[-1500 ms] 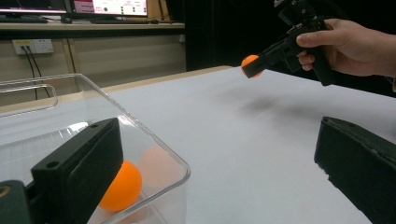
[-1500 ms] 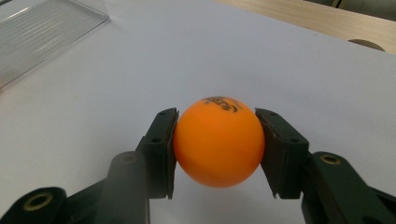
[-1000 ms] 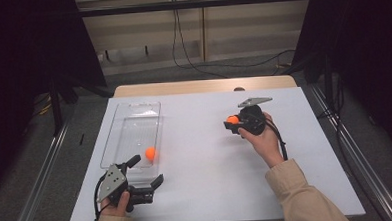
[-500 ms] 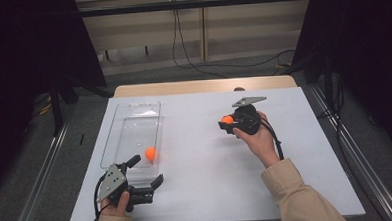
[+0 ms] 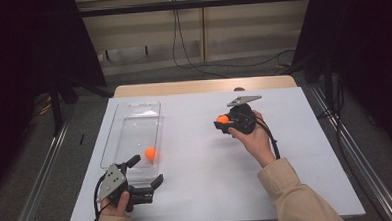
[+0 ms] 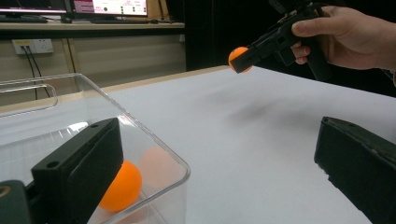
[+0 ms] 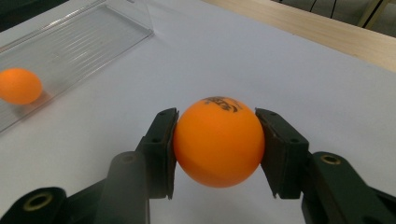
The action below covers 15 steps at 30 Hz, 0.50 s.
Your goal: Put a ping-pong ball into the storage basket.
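light: bright, even on table [image 5: 196,155] | surroundings: dark | shadows: soft | blur: perhaps slight, left gripper view foreground

white bench [image 5: 197,190] with a bare wood strip [image 5: 203,86] along its far edge; black cables [image 5: 217,64] trail over the grey floor [image 5: 147,72] behind it; pale wall panels [image 5: 145,27] at the back, wall socket [image 6: 33,45] with plugs, monitors [image 6: 109,6] on a shelf; metal rails [image 5: 37,187] run down both sides, dark curtains [image 5: 361,43] left and right
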Available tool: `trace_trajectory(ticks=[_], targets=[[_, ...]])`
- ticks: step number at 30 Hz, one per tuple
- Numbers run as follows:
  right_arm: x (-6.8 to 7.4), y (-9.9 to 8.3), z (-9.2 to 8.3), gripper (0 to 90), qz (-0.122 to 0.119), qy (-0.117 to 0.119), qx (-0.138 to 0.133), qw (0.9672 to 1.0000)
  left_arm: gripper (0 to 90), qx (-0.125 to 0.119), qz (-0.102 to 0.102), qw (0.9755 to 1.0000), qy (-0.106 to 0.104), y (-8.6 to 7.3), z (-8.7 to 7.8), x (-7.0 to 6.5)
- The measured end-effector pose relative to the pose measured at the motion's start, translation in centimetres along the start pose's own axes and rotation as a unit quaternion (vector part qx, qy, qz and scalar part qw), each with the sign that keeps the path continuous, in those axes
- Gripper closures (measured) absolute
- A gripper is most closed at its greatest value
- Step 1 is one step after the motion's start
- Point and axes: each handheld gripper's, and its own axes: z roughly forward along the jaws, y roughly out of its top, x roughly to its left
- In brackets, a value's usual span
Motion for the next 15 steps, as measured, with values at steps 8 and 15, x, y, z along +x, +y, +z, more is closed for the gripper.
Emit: trace_trajectory(ticks=[8,15], targets=[[0.59,0.54,0.3,51.3,-0.005,0.007,-0.001,1.0,1.0,0.0,0.0,1.0,0.0,0.01,0.0,0.01],[0.98,0.73,0.57,51.3,-0.008,0.012,0.0,0.9999,1.1,0.0,-0.001,1.0,-0.001,0.0,0.02,0.02]])
